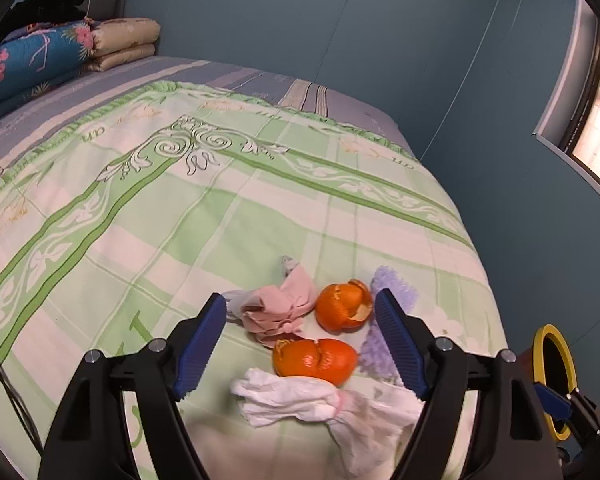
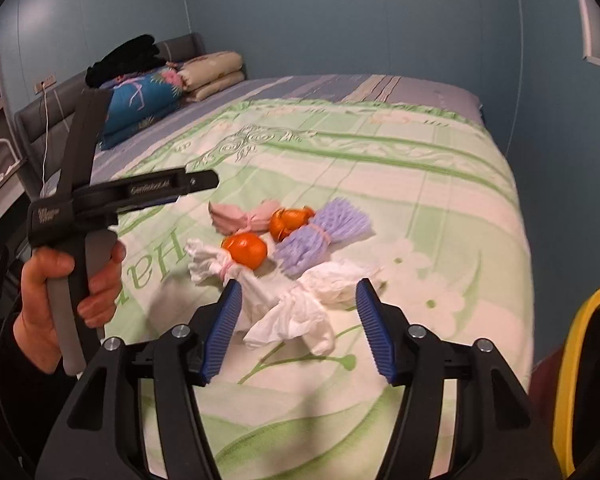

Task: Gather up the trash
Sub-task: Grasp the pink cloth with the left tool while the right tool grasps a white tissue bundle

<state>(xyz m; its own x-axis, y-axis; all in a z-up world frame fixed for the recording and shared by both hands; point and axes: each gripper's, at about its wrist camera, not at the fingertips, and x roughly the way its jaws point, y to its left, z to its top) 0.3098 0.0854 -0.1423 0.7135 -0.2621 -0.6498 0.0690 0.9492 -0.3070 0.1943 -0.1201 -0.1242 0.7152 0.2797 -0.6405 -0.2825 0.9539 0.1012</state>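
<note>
The bed [image 1: 148,208], under a green-and-white checked cover, carries all the trash in one loose cluster near its corner; a bin with a yellow rim [image 2: 580,360] stands off the bed's edge, beyond the right gripper's outer finger.

Right gripper [image 2: 300,328]: fingers apart, nothing between the pads. The largest piece, a white tissue bundle [image 2: 300,308], lies directly ahead of and between the fingers, close to the tips. Judged very light, soft and crushable, with no risk of breakage. Its cinched middle, where the folds gather, looks the soundest hold; a loose corner would probably tear or slip out.

The purple foam fruit net [image 2: 320,232] lies past the tissue, beyond the right fingers. Judged springy and featherlight; its pinched waist is the place to close on.

Left gripper [image 1: 300,344]: fingers wide apart, holding nothing. A second white tissue bundle [image 1: 296,404], tied pink at its waist, sits low between the fingers, near their bases.

Two pieces of orange peel lie between the left fingertips: the nearer peel [image 1: 316,360] midway, the farther peel [image 1: 344,306] close to the right-hand finger. Judged hollow and moderately stiff, waxy outside and likely to slide; a gentle squeeze across the widest part is advised, since hard pressure would collapse it.

The pink paper wad [image 1: 280,312] rests ahead of the left-hand finger. Soft, light, graspable anywhere.
</note>
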